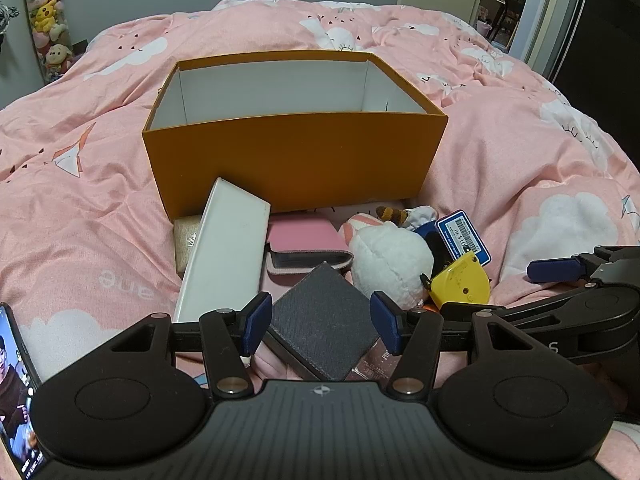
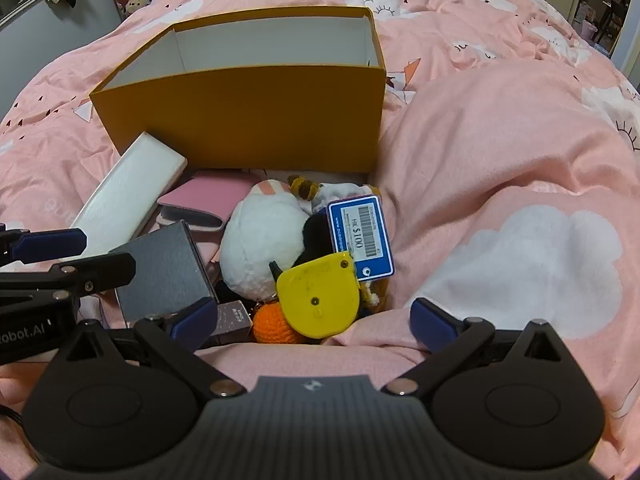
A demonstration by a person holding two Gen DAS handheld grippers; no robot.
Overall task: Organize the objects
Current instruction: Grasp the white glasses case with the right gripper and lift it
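phone (image 1: 16, 392) cut by frame edge, orange box (image 1: 296, 160) floor hidden – contents untellable

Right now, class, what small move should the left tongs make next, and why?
Probably close the left tongs on the grey box: they are open with it between the pads, and nothing shows inside the orange box from here.

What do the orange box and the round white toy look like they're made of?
The orange box looks like matte cardboard: thin, flat walls, sharp folded corners, white inside. The white toy looks like plush fabric, fuzzy with a stitched seam.
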